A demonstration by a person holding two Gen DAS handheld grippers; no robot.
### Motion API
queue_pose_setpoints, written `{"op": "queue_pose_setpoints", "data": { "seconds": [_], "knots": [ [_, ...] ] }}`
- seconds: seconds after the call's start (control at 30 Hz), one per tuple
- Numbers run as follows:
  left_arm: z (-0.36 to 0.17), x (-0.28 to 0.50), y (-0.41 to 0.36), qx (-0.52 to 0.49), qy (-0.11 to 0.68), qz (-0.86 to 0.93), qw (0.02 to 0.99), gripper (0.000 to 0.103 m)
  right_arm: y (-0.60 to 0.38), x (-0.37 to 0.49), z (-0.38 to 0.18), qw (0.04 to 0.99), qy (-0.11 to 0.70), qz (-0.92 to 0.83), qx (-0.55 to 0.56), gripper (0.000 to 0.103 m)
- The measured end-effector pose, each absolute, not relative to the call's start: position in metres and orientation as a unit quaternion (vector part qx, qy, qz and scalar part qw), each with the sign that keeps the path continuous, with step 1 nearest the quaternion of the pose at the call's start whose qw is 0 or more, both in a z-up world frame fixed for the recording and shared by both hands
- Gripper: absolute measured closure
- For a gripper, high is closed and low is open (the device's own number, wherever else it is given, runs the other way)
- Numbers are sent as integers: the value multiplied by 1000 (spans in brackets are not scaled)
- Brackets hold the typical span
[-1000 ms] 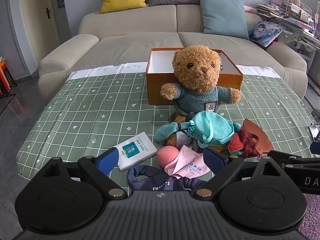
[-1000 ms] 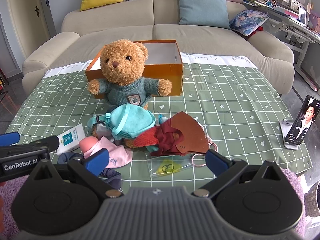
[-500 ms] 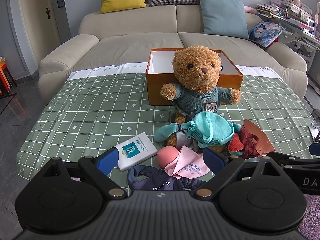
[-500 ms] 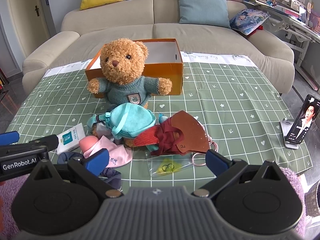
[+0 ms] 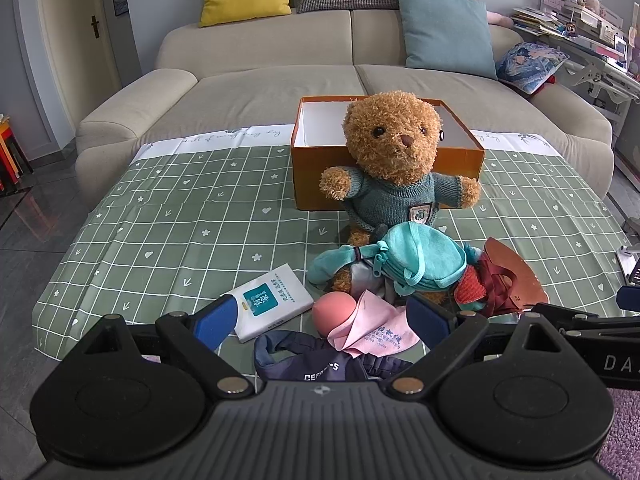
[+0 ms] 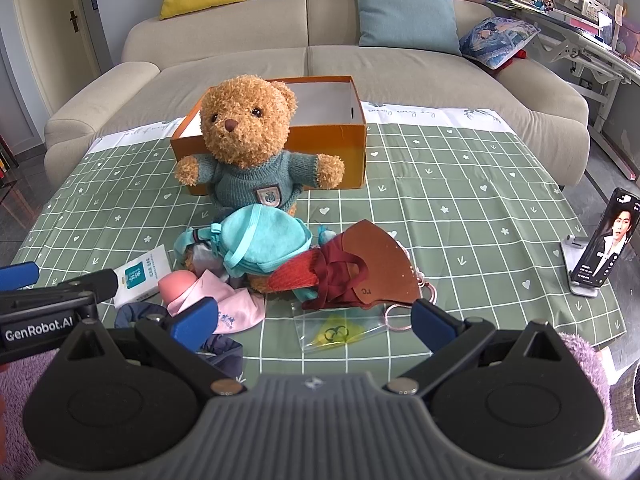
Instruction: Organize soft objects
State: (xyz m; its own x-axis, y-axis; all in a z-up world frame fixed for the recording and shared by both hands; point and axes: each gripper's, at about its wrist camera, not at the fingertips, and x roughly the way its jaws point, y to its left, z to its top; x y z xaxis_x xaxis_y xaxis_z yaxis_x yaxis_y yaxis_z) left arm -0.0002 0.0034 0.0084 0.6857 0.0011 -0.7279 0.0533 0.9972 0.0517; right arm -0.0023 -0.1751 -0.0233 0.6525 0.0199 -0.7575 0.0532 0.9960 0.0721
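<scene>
Reaching into that heap (image 5: 384, 280) just ahead of both tongs could drag the wrong thing along, since cloths and pouch overlap (the bear (image 5: 394, 168) leans right behind). Left tongs (image 5: 320, 320) and right tongs (image 6: 316, 318) stand spread wide, holding nothing. The box (image 6: 340, 152) waits beyond.

A beige sofa (image 5: 360, 64) with yellow, grey and teal cushions stands behind the green-clothed table (image 5: 192, 224).
</scene>
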Motion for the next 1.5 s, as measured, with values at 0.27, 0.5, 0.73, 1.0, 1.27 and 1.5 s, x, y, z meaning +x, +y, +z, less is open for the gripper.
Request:
{"op": "queue_pose_setpoints", "data": {
  "seconds": [0.27,0.5,0.73,1.0,1.27,1.5],
  "knots": [
    [8,-1,3,34,397,-19,917,0,-175,-2,-25,907,419,-9,44,3],
    [4,0,4,21,402,-43,914,13,-176,1,-26,903,426,-6,47,3],
    [-7,10,16,-21,429,-84,899,44,-183,16,-37,895,442,13,63,16],
    [-26,35,15,-22,453,-204,868,53,-187,42,-68,868,486,55,87,36],
    [-76,62,-12,102,470,-248,841,47,-182,61,-91,866,495,64,38,36],
    [-110,72,-37,181,491,-255,813,45,-181,73,-112,853,515,77,41,36]
  ]
}}
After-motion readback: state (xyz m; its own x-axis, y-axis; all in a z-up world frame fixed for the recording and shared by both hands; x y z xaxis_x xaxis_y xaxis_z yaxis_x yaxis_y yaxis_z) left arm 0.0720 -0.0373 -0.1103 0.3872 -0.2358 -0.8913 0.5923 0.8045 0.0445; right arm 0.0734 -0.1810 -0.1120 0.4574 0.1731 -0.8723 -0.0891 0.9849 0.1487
